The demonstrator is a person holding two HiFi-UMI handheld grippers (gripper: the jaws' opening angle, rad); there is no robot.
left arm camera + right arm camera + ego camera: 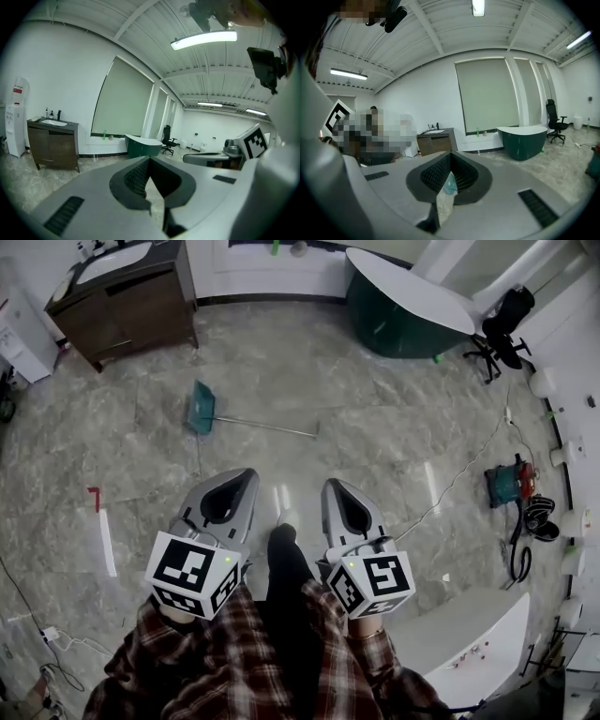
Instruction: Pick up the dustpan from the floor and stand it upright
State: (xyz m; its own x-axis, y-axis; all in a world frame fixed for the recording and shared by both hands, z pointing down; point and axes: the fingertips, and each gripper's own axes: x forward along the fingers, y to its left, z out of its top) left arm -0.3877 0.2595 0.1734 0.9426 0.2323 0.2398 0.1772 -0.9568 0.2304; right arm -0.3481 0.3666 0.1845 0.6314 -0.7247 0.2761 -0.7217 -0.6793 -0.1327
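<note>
Grey marbled floor [394, 437] of a white-walled room, with the dustpan lying flat ahead of me.
The teal dustpan [200, 409] lies on the floor, its long metal handle [267, 425] stretching to the right, between a dark wooden vanity [131, 301] and a green desk [394, 320]. My left gripper [247, 474] and right gripper [334, 486] sit side by side, each with its jaws pressed together on nothing, both well apart from the dustpan.
</note>
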